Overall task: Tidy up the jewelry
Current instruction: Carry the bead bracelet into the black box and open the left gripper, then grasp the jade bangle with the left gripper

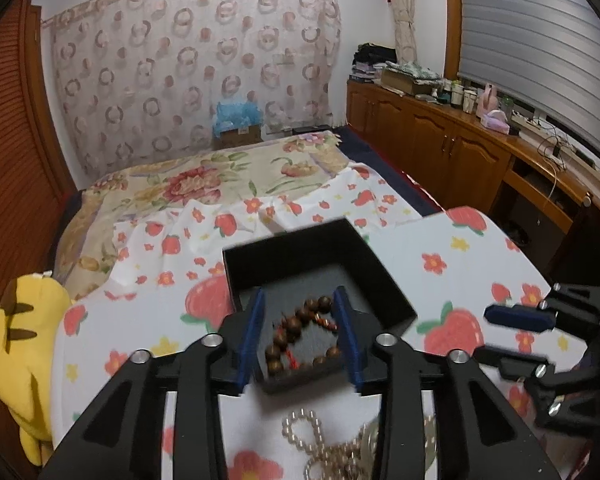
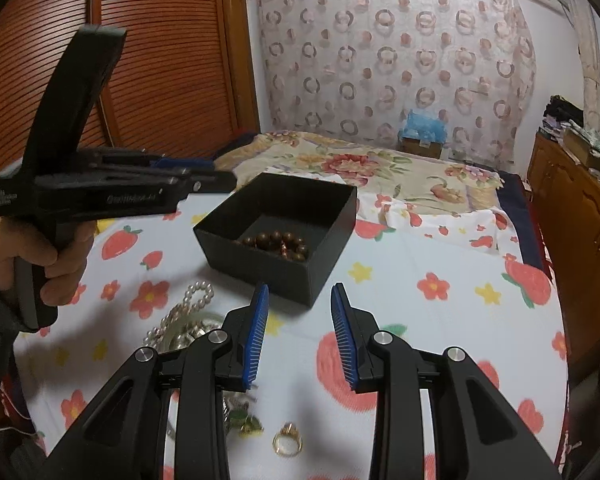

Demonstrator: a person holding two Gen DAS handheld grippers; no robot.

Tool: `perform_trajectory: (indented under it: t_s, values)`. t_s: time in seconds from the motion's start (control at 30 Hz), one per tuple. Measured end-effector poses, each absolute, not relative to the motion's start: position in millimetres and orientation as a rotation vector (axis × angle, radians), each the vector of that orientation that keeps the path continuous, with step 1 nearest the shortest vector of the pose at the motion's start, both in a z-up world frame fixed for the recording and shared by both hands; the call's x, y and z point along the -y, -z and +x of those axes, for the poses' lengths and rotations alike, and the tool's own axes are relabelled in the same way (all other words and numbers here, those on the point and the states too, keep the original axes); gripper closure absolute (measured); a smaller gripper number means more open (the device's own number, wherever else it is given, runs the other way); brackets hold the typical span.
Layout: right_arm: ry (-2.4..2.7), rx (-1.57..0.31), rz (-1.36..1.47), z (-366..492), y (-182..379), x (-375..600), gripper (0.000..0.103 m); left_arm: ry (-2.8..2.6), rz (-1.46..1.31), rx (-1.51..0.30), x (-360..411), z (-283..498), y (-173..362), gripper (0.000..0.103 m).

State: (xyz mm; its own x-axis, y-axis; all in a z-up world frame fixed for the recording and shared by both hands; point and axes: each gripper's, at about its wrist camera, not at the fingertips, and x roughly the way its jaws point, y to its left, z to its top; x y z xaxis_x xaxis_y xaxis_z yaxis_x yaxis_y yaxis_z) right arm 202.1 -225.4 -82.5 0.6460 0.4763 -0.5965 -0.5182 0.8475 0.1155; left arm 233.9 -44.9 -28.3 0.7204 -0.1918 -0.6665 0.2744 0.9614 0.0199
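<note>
A black open box point(image 1: 356, 256) point(image 2: 332, 220) stands on the strawberry-print cloth. A brown wooden bead bracelet point(image 1: 296, 326) point(image 2: 278, 242) lies inside it. My left gripper point(image 1: 300, 300) is open and empty, hovering above the box's near side with the bracelet showing between its fingers; it also shows in the right wrist view point(image 2: 192, 176). My right gripper point(image 2: 299, 294) is open and empty, just in front of the box. A pearl necklace point(image 1: 320, 440) point(image 2: 188, 312), a gold ring point(image 2: 287, 442) and a green piece point(image 2: 246, 420) lie on the cloth near me.
The cloth point(image 2: 440, 320) covers a table beside a bed with a floral quilt point(image 1: 204, 184). A yellow plush toy point(image 1: 24, 344) sits at the left. Wooden cabinets point(image 1: 452, 148) with clutter run along the right wall. A person's hand point(image 2: 40, 256) holds the left gripper.
</note>
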Motion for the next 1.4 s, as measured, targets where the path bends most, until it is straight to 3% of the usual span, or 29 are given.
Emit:
perform_trajectory:
  t_s: [0.17, 0.63, 0.7, 0.77, 1.3, 1.4]
  values:
    - [-0.569, -0.66, -0.077, 182, 89, 226, 0.067, 0.269, 0.119, -0.732, 38, 208, 43, 0.055]
    - [-0.53, -0.695, -0.117, 144, 107, 229, 0.067, 0.352, 0.12, -0.815, 48, 177, 82, 0.056]
    - [-0.529, -0.693, -0.126, 138, 109, 229, 0.067, 0.364, 0.122, -0.825, 51, 178, 85, 0.061]
    - [-0.531, -0.689, -0.133, 132, 109, 229, 0.067, 0.373, 0.124, -0.838, 52, 180, 88, 0.073]
    - [-0.543, -0.701, -0.112, 124, 112, 233, 0.067, 0.389, 0.156, -0.886, 63, 189, 99, 0.084]
    - [-0.547, -0.705, -0.11, 124, 112, 233, 0.067, 0.405, 0.172, -0.883, 66, 186, 98, 0.094]
